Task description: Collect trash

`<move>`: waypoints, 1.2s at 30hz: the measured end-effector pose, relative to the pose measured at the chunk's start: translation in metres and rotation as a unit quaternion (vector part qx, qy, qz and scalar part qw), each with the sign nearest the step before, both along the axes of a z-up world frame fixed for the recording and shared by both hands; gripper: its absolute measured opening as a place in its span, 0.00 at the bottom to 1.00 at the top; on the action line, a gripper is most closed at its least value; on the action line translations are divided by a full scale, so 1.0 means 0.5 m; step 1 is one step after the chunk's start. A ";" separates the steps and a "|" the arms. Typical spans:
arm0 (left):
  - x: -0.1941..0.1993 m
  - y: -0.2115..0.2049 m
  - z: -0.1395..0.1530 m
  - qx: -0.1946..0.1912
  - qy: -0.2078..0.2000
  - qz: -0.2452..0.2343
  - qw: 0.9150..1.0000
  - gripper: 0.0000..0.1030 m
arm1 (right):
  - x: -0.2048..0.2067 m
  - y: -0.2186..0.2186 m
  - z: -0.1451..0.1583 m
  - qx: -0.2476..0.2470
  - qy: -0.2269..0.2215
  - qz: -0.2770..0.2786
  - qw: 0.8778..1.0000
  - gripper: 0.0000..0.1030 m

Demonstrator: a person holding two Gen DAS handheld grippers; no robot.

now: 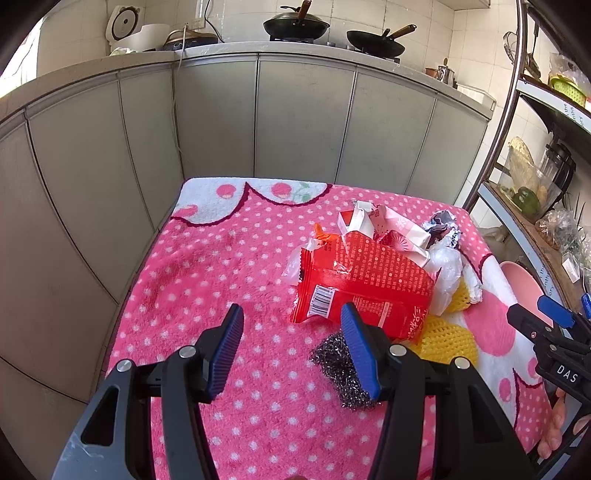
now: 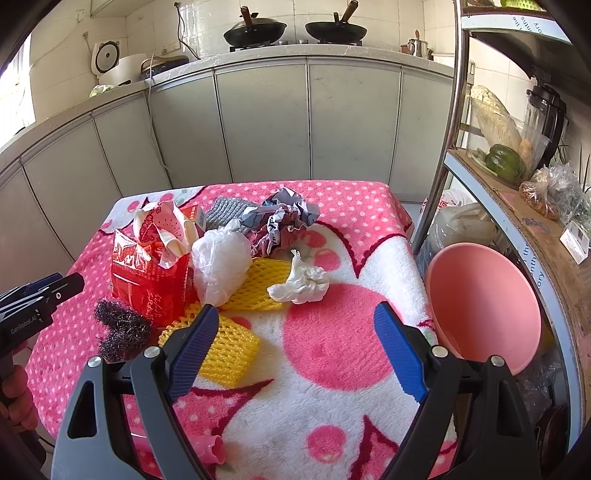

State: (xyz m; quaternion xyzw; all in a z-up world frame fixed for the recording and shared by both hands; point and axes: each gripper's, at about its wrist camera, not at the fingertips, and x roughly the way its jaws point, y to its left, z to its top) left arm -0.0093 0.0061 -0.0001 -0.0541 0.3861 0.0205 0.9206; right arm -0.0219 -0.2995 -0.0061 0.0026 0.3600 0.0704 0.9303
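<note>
A heap of trash lies on a pink polka-dot blanket [image 2: 332, 332] over a small table. A red snack bag [image 1: 364, 280] [image 2: 155, 280] lies beside a steel-wool scrubber [image 1: 341, 365] [image 2: 120, 328]. There are also yellow foam nets [image 2: 225, 347], a white plastic bag [image 2: 221, 266], a crumpled tissue [image 2: 301, 282] and a crumpled printed wrapper [image 2: 284, 218]. My left gripper [image 1: 291, 354] is open and empty, its right finger over the scrubber. My right gripper [image 2: 295, 350] is open and empty above the blanket, near the foam net. A pink basin [image 2: 484, 306] stands right of the table.
Grey kitchen cabinets [image 1: 221, 122] stand behind the table, with woks [image 1: 295, 24] on the counter. A metal rack [image 2: 517, 166] with vegetables and bags stands on the right. A pink tube [image 2: 212, 448] lies at the blanket's near edge.
</note>
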 end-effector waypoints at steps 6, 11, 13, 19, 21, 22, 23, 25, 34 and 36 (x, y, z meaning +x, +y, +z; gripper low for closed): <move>-0.004 0.001 -0.001 -0.002 0.000 -0.001 1.000 0.53 | -0.002 0.003 0.001 -0.001 -0.001 0.001 1.000 0.84; -0.007 0.001 -0.002 -0.003 0.000 0.000 1.000 0.53 | -0.004 0.009 0.000 -0.004 -0.002 0.004 1.000 0.84; -0.010 0.000 -0.003 -0.004 0.000 0.001 1.000 0.53 | -0.003 0.008 0.000 -0.003 0.000 0.004 1.000 0.84; -0.019 -0.001 -0.007 -0.009 -0.001 -0.001 1.000 0.54 | -0.003 0.015 -0.006 -0.009 0.007 0.007 1.000 0.84; -0.018 -0.003 -0.009 -0.008 0.000 -0.004 1.000 0.54 | -0.003 0.018 -0.008 -0.008 0.009 0.009 1.000 0.84; -0.017 -0.004 -0.008 -0.008 0.000 -0.005 1.000 0.55 | -0.003 0.018 -0.010 -0.008 0.009 0.010 1.000 0.84; -0.018 -0.004 -0.008 -0.008 -0.001 -0.006 1.000 0.55 | -0.004 0.019 -0.010 -0.008 0.010 0.011 1.000 0.84; -0.020 -0.004 -0.007 -0.010 -0.004 -0.004 1.000 0.56 | -0.004 0.022 -0.011 -0.010 0.010 0.014 1.000 0.84; -0.024 0.004 -0.009 -0.017 -0.008 -0.005 1.000 0.60 | -0.001 0.028 -0.014 -0.012 0.012 0.014 1.000 0.84; -0.023 0.004 -0.012 -0.019 -0.006 -0.007 1.000 0.62 | -0.002 0.029 -0.014 -0.013 0.011 0.014 1.000 0.84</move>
